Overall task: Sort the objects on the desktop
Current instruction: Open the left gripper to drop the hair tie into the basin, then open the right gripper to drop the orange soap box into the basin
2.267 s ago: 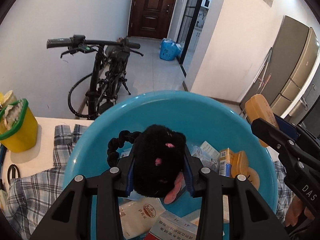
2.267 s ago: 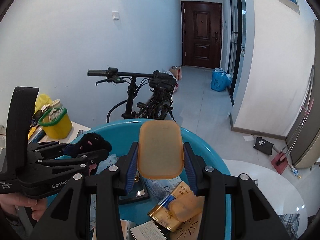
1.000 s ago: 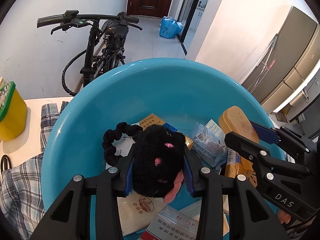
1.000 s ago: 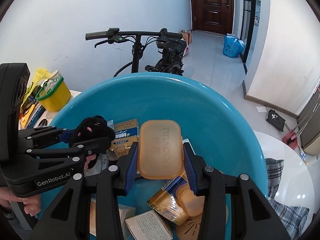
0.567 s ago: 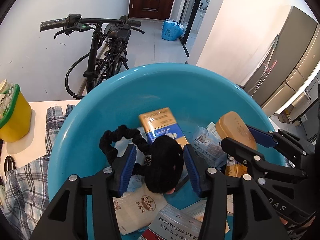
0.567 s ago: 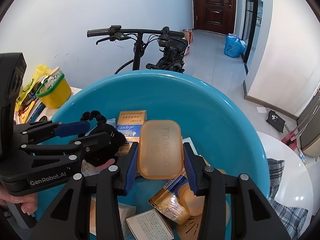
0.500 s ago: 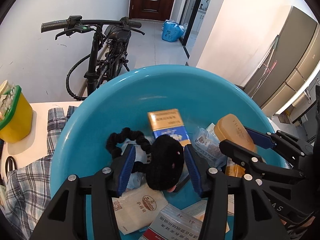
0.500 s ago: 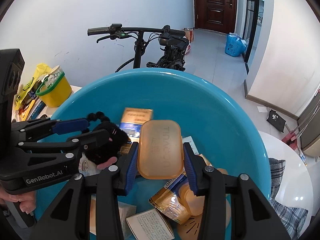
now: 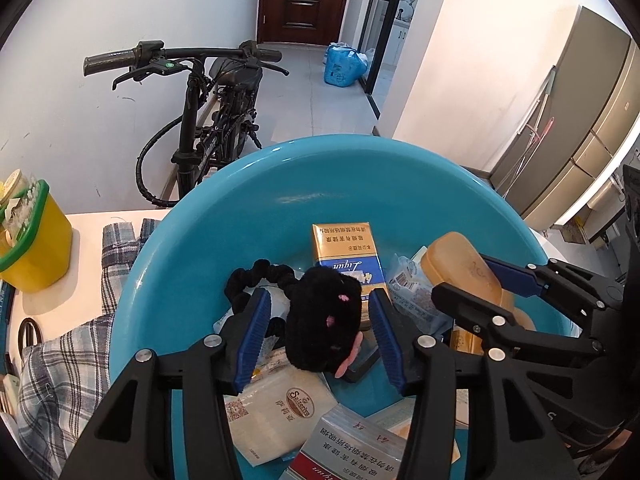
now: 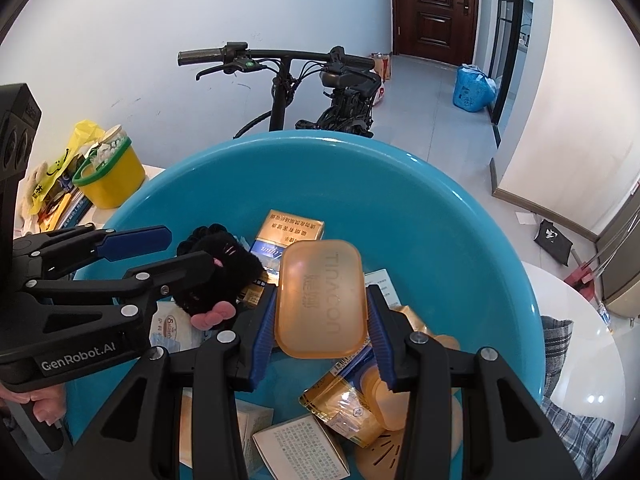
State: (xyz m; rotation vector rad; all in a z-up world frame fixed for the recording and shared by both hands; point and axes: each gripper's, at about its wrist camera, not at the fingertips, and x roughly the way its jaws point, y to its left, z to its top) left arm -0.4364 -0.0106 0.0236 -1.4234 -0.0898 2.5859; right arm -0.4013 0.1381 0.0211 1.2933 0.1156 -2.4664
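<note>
A big blue basin holds several packets and boxes. A black plush hair tie with pink marks lies loose in it on the packets, between the spread pads of my left gripper, which is open. It also shows in the right wrist view. My right gripper is shut on an orange translucent soap box and holds it just above the basin's contents; the box also shows in the left wrist view. A gold and blue cigarette box lies behind the hair tie.
A yellow bin with a green rim stands on the white table at the left, next to a plaid cloth. A bicycle leans on the wall behind the table. Books and bags lie left of the bin.
My left gripper has opened and let the black hair tie drop into the basin. The right gripper has lowered the soap box into the basin and still holds it.
</note>
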